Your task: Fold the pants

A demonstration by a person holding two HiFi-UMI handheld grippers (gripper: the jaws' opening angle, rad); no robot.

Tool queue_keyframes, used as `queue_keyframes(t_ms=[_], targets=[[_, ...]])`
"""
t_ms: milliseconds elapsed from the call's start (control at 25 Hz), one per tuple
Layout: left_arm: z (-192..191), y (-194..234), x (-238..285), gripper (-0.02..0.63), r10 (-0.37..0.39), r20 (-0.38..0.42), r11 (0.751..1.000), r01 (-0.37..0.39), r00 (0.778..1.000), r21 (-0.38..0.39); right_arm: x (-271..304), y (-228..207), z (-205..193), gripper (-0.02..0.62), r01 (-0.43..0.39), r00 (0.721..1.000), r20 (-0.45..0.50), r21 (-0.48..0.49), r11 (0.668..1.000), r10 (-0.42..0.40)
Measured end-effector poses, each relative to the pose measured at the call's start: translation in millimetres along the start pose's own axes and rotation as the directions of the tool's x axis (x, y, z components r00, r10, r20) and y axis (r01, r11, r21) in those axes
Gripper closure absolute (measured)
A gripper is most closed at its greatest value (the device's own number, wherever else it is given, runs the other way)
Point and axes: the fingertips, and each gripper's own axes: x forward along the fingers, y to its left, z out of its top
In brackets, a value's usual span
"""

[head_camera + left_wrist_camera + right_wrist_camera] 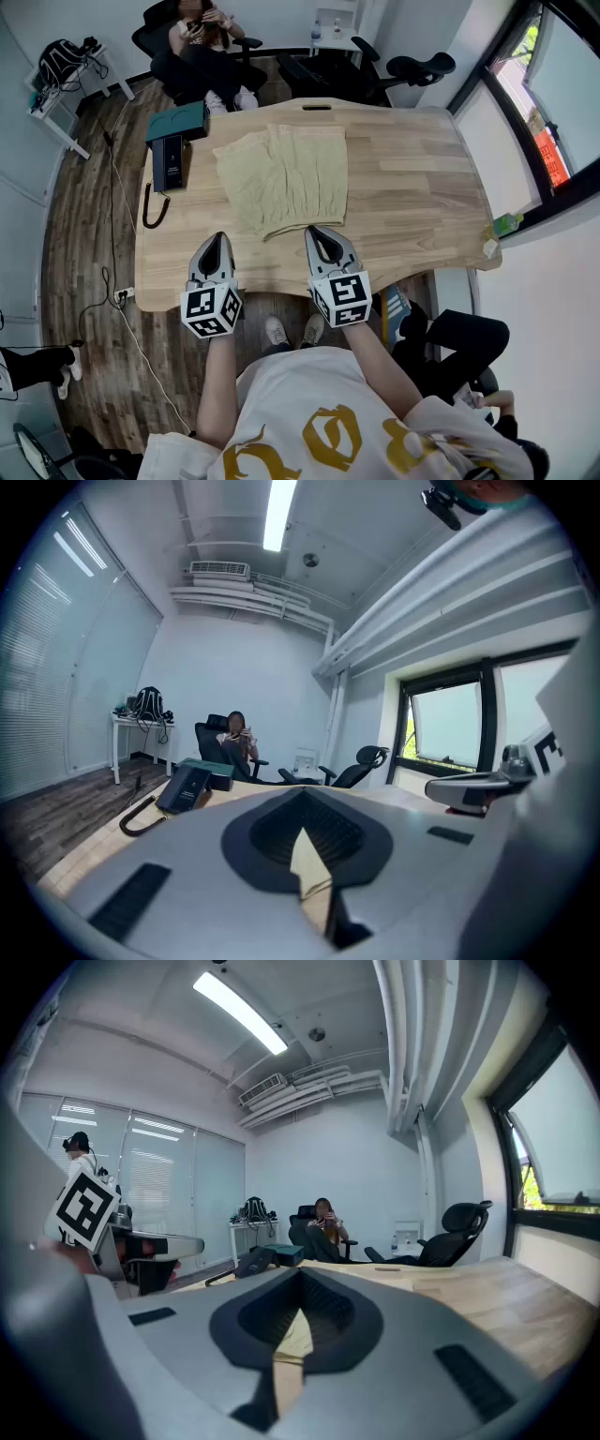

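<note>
Looking down through the head view, I saw the beige pants [286, 178] spread flat in the middle of the wooden table [422, 187], waistband toward the far edge and hems toward me. The left gripper [217, 236] hung over the near edge of the table, just left of the near hem. The right gripper [314, 230] had its tip at the near hem; I could not tell whether it touched the fabric. At the upper left of the table lay a dark teal box [178, 122], a black desk phone [171, 161] just below it and a black handset [150, 208] nearer me. A person [202, 37] sat in a chair beyond the far edge.

From the left gripper view, the left gripper [302, 808] had its jaws together, gripping nothing. The desk phone [187, 785] showed at centre left and the right gripper [478, 787] at the right edge.

From the right gripper view, the right gripper [298, 1288] was likewise closed and empty. The left gripper [141, 1246] appeared at the left, bare tabletop [506, 1297] at the right.
</note>
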Motion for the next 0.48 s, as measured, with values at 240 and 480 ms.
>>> queue_keyframes(t_ms=[240, 480], targets=[[-2, -2, 5, 0.598, 0.013, -0.008, 1.0, -0.013, 1.0, 0.004, 1, -5, 1, 0.591, -0.009, 1.0, 0.002, 0.002, 1.0, 0.009], [-5, -7, 10, 0.598, 0.022, -0.026, 1.0, -0.022, 0.999, 0.01, 3, -12, -3, 0.589, -0.016, 1.0, -0.002, 0.025, 1.0, 0.016]])
